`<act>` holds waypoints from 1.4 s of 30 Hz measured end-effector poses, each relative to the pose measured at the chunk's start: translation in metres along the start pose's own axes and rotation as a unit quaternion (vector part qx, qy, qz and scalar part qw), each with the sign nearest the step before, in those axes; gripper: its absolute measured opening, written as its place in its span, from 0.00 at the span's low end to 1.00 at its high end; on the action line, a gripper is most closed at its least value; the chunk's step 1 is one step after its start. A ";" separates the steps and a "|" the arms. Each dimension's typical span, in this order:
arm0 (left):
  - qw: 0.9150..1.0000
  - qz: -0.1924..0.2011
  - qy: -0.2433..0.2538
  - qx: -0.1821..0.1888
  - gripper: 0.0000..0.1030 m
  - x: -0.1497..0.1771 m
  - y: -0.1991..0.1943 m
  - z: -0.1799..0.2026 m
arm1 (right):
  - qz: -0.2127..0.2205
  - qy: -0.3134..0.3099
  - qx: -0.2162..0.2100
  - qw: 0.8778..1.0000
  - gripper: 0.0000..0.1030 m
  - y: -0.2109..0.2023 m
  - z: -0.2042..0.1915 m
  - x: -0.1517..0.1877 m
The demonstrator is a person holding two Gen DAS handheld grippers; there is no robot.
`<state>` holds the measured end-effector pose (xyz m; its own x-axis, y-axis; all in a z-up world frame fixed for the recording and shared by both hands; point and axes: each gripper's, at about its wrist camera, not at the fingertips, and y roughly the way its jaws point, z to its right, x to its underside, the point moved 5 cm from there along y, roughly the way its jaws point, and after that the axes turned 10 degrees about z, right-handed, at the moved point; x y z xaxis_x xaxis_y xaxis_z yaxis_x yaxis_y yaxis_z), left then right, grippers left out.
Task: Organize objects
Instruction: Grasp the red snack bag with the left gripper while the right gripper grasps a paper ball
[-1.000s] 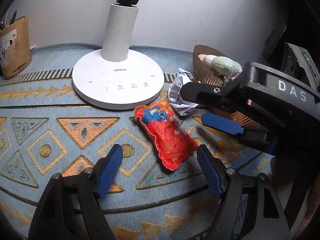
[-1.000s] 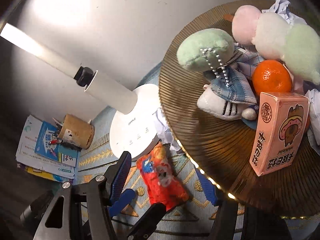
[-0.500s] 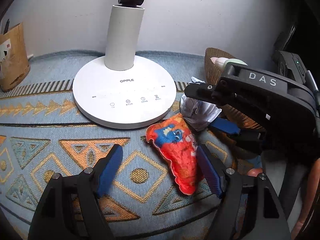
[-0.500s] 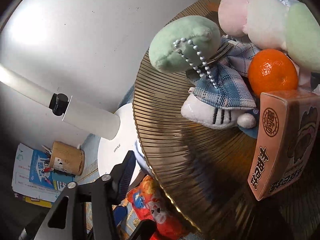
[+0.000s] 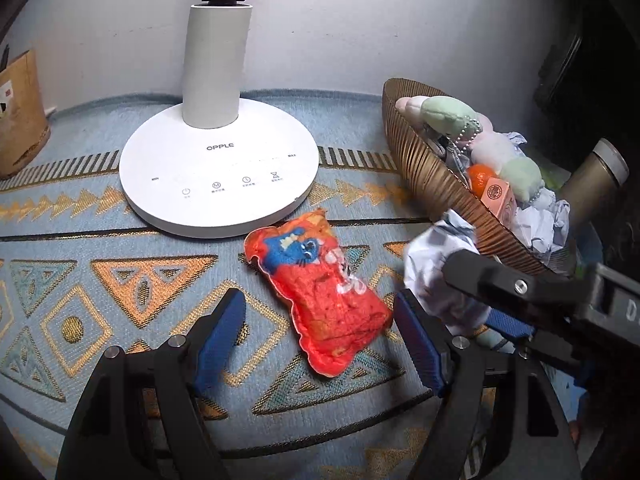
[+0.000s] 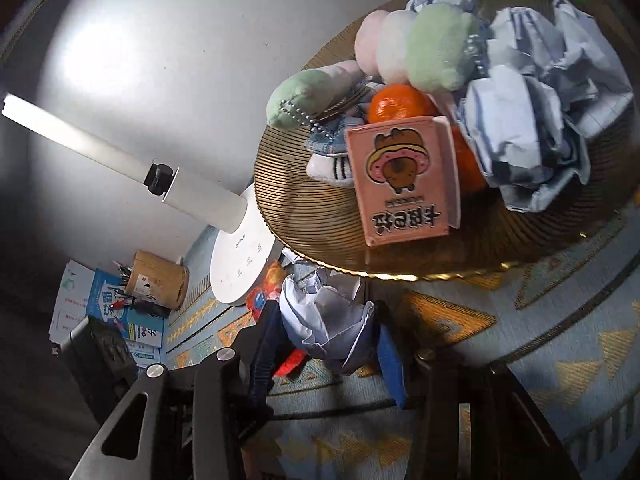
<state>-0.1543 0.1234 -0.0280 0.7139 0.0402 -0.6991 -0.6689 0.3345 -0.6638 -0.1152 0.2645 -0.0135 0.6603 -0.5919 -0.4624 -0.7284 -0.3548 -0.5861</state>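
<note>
1. The right gripper (image 6: 326, 344) was closing, its blue pads on either flank of a crumpled paper ball (image 6: 324, 320). The paper bulged between the jaws and the pads appeared to press on it.

2. The paper ball sat just in front of the near rim of the ribbed gold bowl (image 6: 312, 216), low over the patterned cloth (image 5: 120, 272). Whether it was touching the cloth could not be told.

3. Handling, by judgement: the ball looked very light, soft and crushable. It should give under the pads rather than slip, and a hold across its thick middle, as here, seemed sound. Nothing about it looked fragile.

4. The right gripper pointed forward and downward toward the bowl, which already held more crumpled paper (image 6: 532, 132), plush toys (image 6: 420, 52), an orange (image 6: 396, 102) and a pink carton (image 6: 404, 184).

5. The left gripper (image 5: 316, 336) stood wide and empty, angled down at the cloth. The red snack packet (image 5: 320, 292) lay flat between its fingertips, untouched by either pad.

6. The packet looked light, puffy and slick-skinned. A grip across its narrow width should serve, and a gentle one, as the contents might crush.

7. The white lamp base (image 5: 218, 176) stood just behind the packet, and a brown pen holder (image 6: 160, 280) well off to the side.
</note>
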 end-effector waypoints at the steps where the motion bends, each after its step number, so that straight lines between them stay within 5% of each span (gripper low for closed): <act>1: 1.000 0.004 0.001 -0.011 0.73 -0.002 0.003 0.003 | 0.000 0.005 -0.002 1.000 0.44 -0.008 0.005 0.002; 3: 0.999 0.006 0.011 -0.034 0.71 -0.004 0.008 0.007 | 0.002 -0.002 0.005 1.000 0.44 -0.016 0.010 0.003; 6: 0.998 0.006 0.044 -0.049 0.50 -0.003 0.009 0.012 | 0.005 -0.028 0.007 1.000 0.44 -0.032 0.017 -0.001; 10: 0.998 -0.011 0.061 0.011 0.34 0.007 -0.012 0.012 | 0.000 -0.127 0.019 0.992 0.44 -0.054 0.008 0.005; 16: 0.992 -0.025 0.114 0.038 0.34 0.051 -0.065 0.012 | 0.011 -0.325 0.069 0.943 0.45 -0.080 0.000 0.033; 19: 0.996 -0.019 0.089 0.024 0.34 0.070 -0.082 -0.003 | 0.012 -0.386 0.078 0.919 0.46 -0.083 0.002 0.050; 22: 0.998 0.007 0.060 0.020 0.34 0.075 -0.082 -0.010 | -0.005 -0.410 0.075 0.909 0.58 -0.079 0.004 0.065; 24: 0.999 0.022 0.038 0.024 0.34 0.075 -0.086 -0.015 | -0.018 -0.411 0.073 0.908 0.72 -0.082 0.012 0.073; 29: 0.998 0.036 0.041 0.010 0.34 0.074 -0.090 -0.018 | -0.023 -0.390 0.070 0.918 0.78 -0.105 0.029 0.083; 39: 0.999 0.040 0.028 0.017 0.34 0.074 -0.089 -0.022 | -0.018 -0.283 0.064 0.957 0.78 -0.102 0.039 0.057; 42: 0.999 0.043 0.027 0.016 0.34 0.073 -0.089 -0.022 | -0.016 -0.279 0.060 0.958 0.78 -0.093 0.028 0.055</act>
<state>-0.0467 0.0754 -0.0258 0.6417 0.0194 -0.7667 -0.7192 0.3624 -0.5928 -0.0059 0.2851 -0.0030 0.7006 -0.0916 -0.7077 -0.7027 -0.2612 -0.6618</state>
